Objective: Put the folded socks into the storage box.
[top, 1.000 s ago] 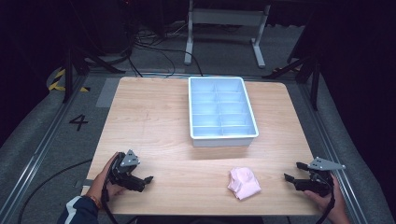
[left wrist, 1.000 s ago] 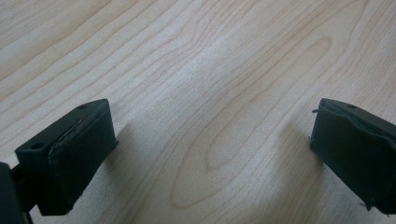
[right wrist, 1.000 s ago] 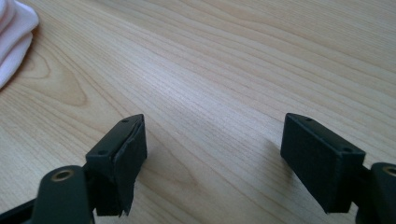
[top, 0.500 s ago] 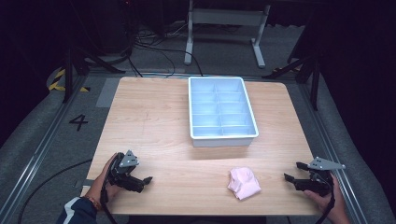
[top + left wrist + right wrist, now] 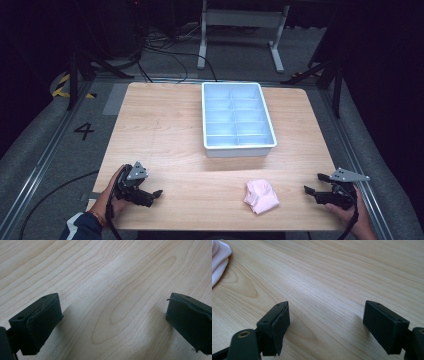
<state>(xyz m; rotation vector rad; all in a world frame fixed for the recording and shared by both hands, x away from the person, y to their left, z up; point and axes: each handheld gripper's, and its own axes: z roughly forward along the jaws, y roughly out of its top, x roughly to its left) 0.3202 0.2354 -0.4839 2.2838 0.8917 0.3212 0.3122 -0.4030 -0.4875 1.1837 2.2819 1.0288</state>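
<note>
Almost nothing has been shifted since the earlier frames: the left gripper (image 5: 150, 193) is seen at the near left corner of the pale wooden table (image 5: 165, 130), perhaps nudged a trace inward, and the right gripper (image 5: 314, 188) is kept low at the near right edge, aimed toward the centre. So little motion suggests that work has not yet been started and that an approach is only being lined up. In both gripper views the black jaws are held spread wide, with only bare wood grain between them, so nothing is gripped. The small crumpled pink cloth (image 5: 260, 195) is found on the table near its front edge, right of centre, apart from the right gripper and well apart from the left one. It is bunched into soft rounded folds, and its edge is caught at the upper left of the right gripper view (image 5: 218, 258). Behind it, the light blue plastic tray with divided compartments (image 5: 207, 145) is set at the table's middle, its cells apparently empty.
</note>
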